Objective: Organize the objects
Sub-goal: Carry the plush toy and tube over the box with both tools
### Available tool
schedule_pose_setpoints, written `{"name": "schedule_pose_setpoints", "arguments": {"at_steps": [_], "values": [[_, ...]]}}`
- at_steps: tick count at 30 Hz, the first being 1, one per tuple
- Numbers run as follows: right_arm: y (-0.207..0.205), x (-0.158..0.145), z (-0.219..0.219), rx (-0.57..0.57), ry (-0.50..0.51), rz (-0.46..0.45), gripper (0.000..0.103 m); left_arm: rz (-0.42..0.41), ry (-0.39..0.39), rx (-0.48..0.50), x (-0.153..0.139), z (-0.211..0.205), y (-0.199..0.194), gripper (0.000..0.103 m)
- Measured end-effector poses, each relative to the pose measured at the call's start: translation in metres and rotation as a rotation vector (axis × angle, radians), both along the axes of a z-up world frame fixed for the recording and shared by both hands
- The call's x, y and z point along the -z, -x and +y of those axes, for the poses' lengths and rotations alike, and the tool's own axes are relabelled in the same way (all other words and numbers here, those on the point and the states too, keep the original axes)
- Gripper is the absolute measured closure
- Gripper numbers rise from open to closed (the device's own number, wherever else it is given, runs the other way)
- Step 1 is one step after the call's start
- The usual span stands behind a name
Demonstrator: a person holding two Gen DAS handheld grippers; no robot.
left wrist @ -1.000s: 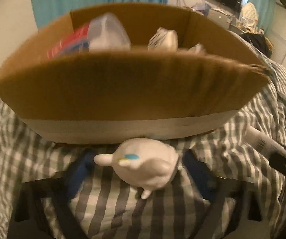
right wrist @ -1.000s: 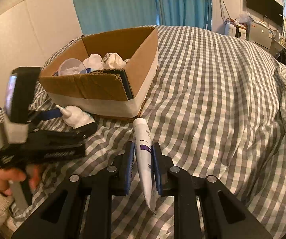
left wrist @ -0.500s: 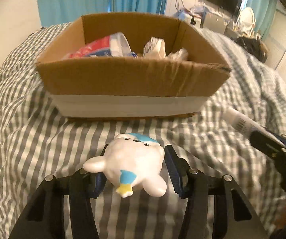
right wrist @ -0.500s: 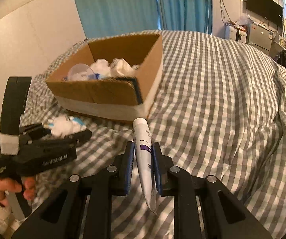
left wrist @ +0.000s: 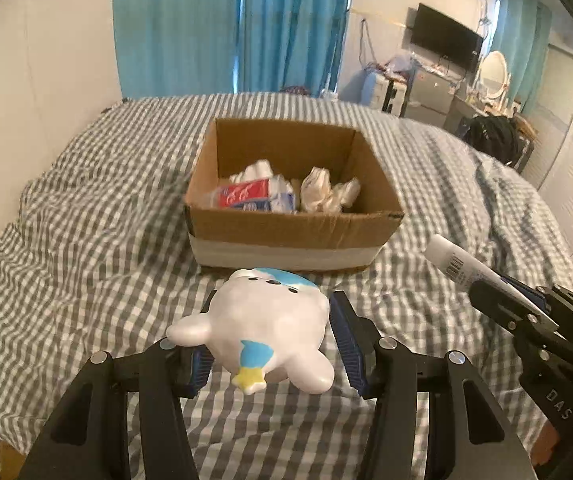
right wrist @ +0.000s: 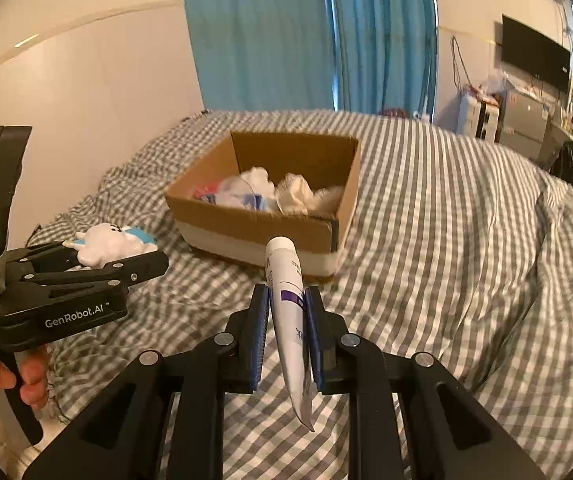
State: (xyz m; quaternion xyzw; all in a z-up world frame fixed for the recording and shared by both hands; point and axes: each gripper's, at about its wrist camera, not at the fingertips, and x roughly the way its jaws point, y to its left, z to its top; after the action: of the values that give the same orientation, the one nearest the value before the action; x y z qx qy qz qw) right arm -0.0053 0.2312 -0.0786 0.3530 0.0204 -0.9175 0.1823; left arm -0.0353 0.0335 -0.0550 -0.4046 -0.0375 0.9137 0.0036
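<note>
My left gripper (left wrist: 272, 320) is shut on a white toy figure (left wrist: 266, 328) with blue and yellow marks, held above the bed in front of an open cardboard box (left wrist: 290, 232). The toy also shows in the right wrist view (right wrist: 112, 240), with the left gripper (right wrist: 98, 264) around it. My right gripper (right wrist: 285, 312) is shut on a white tube (right wrist: 288, 304) with a purple label, cap pointing toward the box (right wrist: 254, 224). The tube (left wrist: 458, 268) shows at the right of the left wrist view. The box holds crumpled white wrappers (left wrist: 326, 192) and a red and blue packet (left wrist: 246, 196).
The box sits on a grey and white checked bedspread (right wrist: 446, 240) with folds. A pale wall (right wrist: 66, 120) is to the left and blue curtains (right wrist: 286, 40) behind. A desk with a TV (left wrist: 442, 44) and clutter stands at the far right.
Both grippers have pulled back and risen from the box with their objects held. The box now looks smaller and its inside shows from above.
</note>
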Motion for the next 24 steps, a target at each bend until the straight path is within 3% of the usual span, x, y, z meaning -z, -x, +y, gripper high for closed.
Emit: {"name": "schedule_pose_setpoints", "arguments": {"at_steps": [11, 17, 24], "values": [[0.005, -0.062, -0.008, -0.031, -0.01, 0.15, 0.085, 0.12, 0.034, 0.042, -0.061, 0.003, 0.011, 0.049], [0.039, -0.098, -0.014, -0.068, 0.009, 0.223, 0.085, 0.166, 0.041, 0.026, -0.085, -0.009, 0.046, 0.049], [0.094, -0.134, -0.031, -0.089, 0.012, 0.292, 0.085, 0.222, 0.105, 0.03, -0.114, -0.012, 0.105, 0.049]]}}
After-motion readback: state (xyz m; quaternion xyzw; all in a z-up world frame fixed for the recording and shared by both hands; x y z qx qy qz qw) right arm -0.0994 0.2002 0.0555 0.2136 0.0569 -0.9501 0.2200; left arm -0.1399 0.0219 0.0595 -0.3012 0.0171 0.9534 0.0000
